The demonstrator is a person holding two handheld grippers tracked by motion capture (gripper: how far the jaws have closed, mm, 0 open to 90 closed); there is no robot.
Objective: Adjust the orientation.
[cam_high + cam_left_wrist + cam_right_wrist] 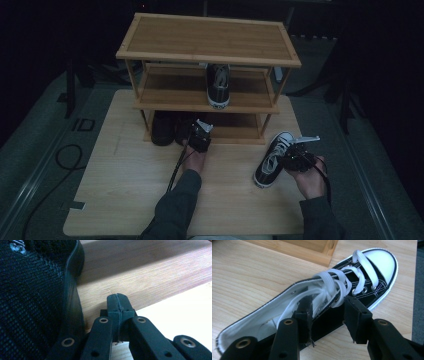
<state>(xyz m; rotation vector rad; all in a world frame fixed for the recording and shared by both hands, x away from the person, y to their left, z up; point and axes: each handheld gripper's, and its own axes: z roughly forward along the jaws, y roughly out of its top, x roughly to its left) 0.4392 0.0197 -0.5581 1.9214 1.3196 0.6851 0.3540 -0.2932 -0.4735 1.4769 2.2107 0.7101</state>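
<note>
Now our right gripper (328, 315) straddles the sneaker's (317, 302) side wall near the bench's (125, 200) right edge, jaws half-wide, not pinching; left gripper (119, 307) closed, empty.

Only readable marking: pale letters "ID" (83, 124) on the dark floor mat, left of the table in the high view. Silvery logo scrap (17, 247) on the black mesh shoe, upper left of the left gripper view, too cropped to read.
</note>
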